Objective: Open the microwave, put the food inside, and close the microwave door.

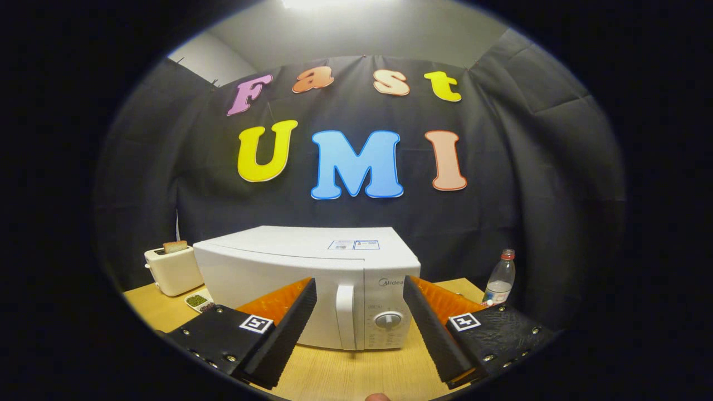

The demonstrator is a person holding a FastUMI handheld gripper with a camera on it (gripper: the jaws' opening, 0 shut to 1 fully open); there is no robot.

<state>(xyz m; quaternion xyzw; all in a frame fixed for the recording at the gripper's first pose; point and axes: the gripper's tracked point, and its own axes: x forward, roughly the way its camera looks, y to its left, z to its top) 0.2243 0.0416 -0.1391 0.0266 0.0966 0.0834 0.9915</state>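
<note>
Gaping wide, the claw (359,289) frames a boxy, smooth white microwave's (306,278) closed door handle (345,317).

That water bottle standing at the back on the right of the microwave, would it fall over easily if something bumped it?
Probably yes. The bottle is tall and narrow on a small base, so a knock near its red cap would likely tip it, and it could then roll. It looks only partly filled, so likely light. The open tool is nearer the microwave, touching nothing.
</note>
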